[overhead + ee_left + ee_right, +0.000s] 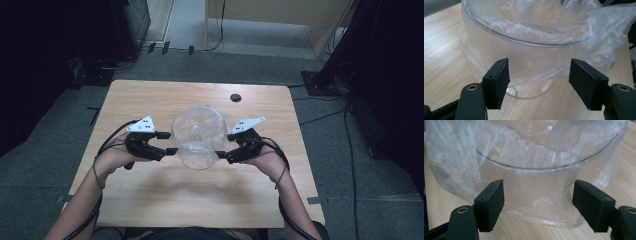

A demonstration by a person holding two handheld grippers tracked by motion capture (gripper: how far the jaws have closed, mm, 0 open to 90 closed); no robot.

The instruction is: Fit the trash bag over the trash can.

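Clear bowl [198, 136] with thin plastic liner [596, 32] draped over its rim stands upright near the middle of the wooden desk [150, 200]; grey carpet, cables and dark stands surround it. Left tongs [167, 143] and right tongs [225, 146] flank the bowl – both spread wide, pads [502, 80] just short of the plastic, nothing gripped. Bare desk lies on all sides of the bowl, edges well apart from it.

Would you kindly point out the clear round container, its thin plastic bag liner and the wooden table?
Clear round container [524, 41], left gripper view, near rim.
Thin plastic bag liner [451, 165], right gripper view, overhanging fold.
Wooden table [200, 200], high view, bare near surface.
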